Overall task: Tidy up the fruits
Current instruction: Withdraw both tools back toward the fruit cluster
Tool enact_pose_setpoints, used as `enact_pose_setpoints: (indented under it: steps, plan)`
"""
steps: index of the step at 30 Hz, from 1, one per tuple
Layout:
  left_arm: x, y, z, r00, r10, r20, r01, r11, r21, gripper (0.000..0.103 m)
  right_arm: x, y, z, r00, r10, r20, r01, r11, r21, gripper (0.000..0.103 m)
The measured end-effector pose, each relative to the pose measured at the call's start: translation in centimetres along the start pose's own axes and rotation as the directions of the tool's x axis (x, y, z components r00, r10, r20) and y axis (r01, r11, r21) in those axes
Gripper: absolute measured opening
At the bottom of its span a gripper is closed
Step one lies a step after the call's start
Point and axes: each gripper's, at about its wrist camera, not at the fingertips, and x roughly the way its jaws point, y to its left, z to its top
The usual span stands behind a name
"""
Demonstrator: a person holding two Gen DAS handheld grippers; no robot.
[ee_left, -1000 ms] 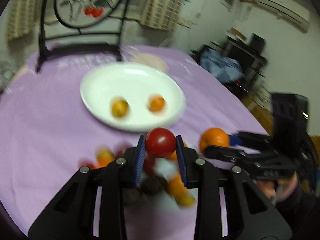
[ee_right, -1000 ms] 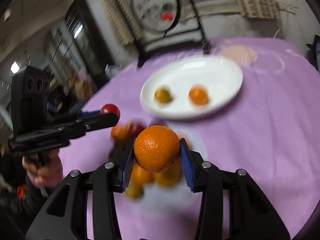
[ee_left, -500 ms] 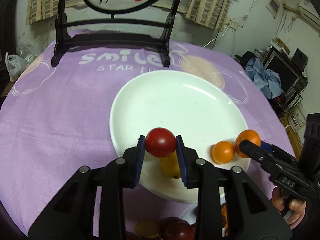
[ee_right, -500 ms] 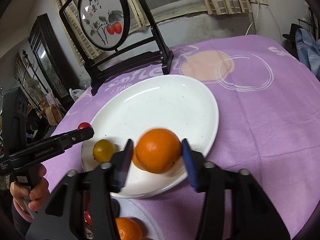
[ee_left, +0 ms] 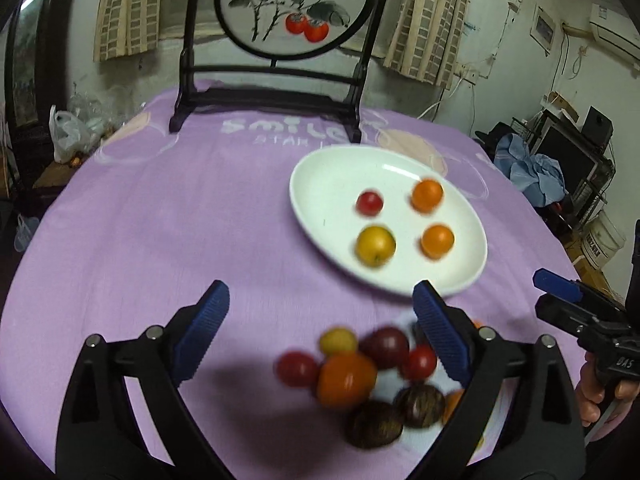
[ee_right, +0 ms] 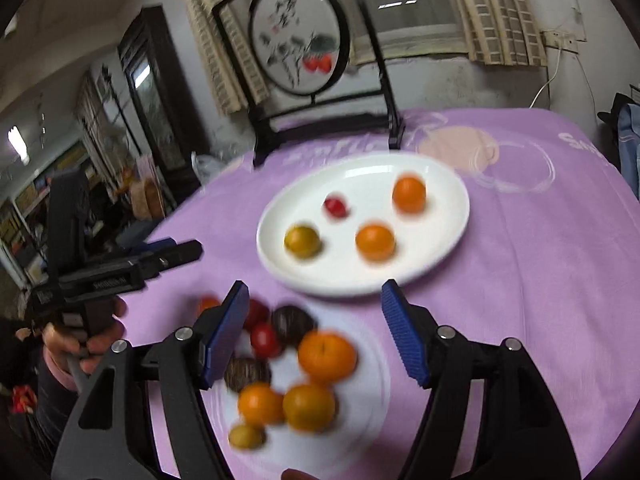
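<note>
Round table under a purple cloth with pale circles and white lettering. At its far edge, a black stand holding a round painted screen of red fruit and leaves. Behind, curtained windows and cluttered shelves.

On the cloth, a white oval plate carrying four fruits, apart from one another: two oranges, a yellow fruit, a small red tomato.

Nearer, just beside that plate, a clear dish with a blurred heap: oranges, red tomatoes, two dark brown fruits, a small yellow one.

Left gripper spread wide over the cloth and heap, jaws just opened, nothing between the blue pads. Right gripper likewise parted, jaws just widened, empty, above the heap.
</note>
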Motion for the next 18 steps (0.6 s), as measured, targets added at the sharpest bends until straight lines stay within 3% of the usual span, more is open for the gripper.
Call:
enact_pose_setpoints:
  steps: [4,8,18]
  plan:
    - [-1.2,0.2,-3.0,0.999,-0.032,-0.024,0.033,0.999,0.017,0.095,0.7,0.0,-1.8,0.996,0.023,-0.091,-0.022,1.000,0.021,0.069]
    - [-1.8,-0.2,-5.5,1.000,0.008,-0.021,-0.006,0.996,0.089,0.095,1.2,-0.1,-2.7,0.986,0.078,-0.150,-0.070,0.996,0.059,0.069]
    - [-2.3,-1.4,-6.3,1.000,-0.011,-0.014,0.013,0.988,0.157,0.095,2.4,-0.7,-3.6,0.970,0.107,-0.218,-0.082,0.989,0.124,0.052]
